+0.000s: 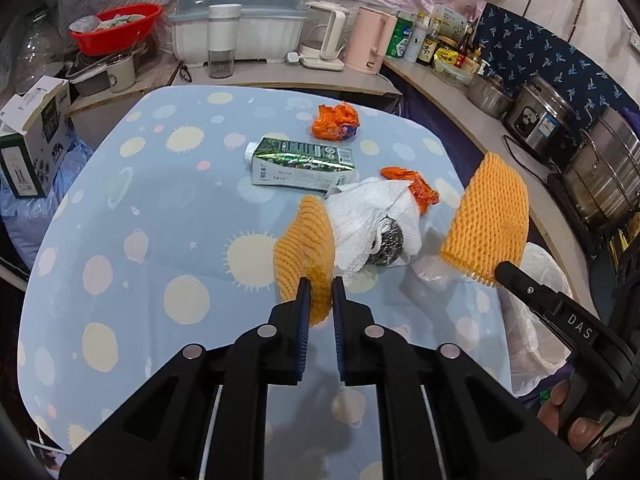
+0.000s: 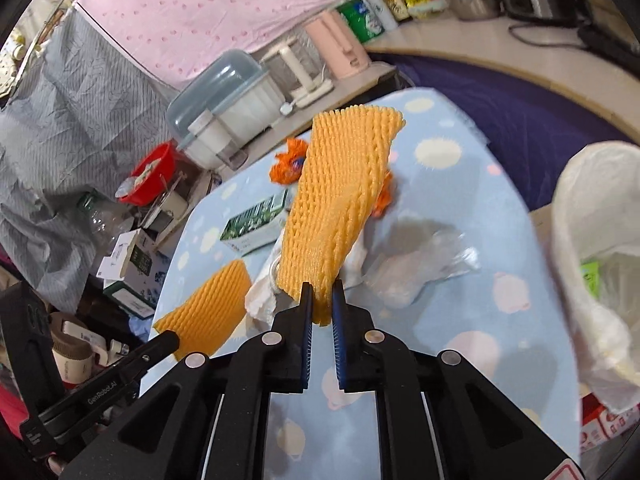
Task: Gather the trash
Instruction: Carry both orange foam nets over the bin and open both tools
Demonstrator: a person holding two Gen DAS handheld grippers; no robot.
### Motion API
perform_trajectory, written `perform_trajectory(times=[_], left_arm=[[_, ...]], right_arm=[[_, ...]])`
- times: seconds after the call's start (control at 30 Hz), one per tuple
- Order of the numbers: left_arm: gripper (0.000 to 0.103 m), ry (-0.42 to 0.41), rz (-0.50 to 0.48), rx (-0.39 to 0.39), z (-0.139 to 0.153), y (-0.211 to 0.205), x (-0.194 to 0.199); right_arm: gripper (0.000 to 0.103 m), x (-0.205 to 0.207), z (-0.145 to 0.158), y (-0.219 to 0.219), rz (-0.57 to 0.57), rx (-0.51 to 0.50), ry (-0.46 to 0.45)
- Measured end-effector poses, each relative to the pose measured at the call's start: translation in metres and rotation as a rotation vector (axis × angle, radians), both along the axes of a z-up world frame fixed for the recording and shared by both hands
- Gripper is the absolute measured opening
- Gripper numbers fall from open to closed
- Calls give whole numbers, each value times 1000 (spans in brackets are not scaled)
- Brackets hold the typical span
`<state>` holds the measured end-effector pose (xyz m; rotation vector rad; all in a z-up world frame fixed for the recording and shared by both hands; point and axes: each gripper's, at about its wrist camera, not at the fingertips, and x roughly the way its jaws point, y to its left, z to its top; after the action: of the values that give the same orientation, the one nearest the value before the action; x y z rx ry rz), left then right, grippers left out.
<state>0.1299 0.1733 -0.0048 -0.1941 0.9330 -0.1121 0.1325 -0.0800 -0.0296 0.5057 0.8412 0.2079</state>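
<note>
The left tongs pinched the near edge of one orange foam net, its far end by the white paper towel. The right tongs pinched a second foam net by its near end and held it up off the counter, tilted toward the far side. Against the towel lay a steel scourer and an orange wrapper. Just beyond stood out a green carton lying on its side, and farther still a second crumpled orange wrapper. A clear plastic scrap lay on the counter right of the towel. At the counter's right edge, a bin lined with a white bag stood open.
</note>
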Motion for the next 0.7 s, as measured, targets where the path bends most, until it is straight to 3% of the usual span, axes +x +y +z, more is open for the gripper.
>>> perform_trajectory(times=[0.3, 0.7], left_arm=[[10, -91, -84, -13, 42, -39, -13], [10, -140, -344, -12, 63, -167, -24]], right_arm=[[10, -33, 21, -70, -149, -48, -44], [10, -92, -9, -183, -373, -27, 11]])
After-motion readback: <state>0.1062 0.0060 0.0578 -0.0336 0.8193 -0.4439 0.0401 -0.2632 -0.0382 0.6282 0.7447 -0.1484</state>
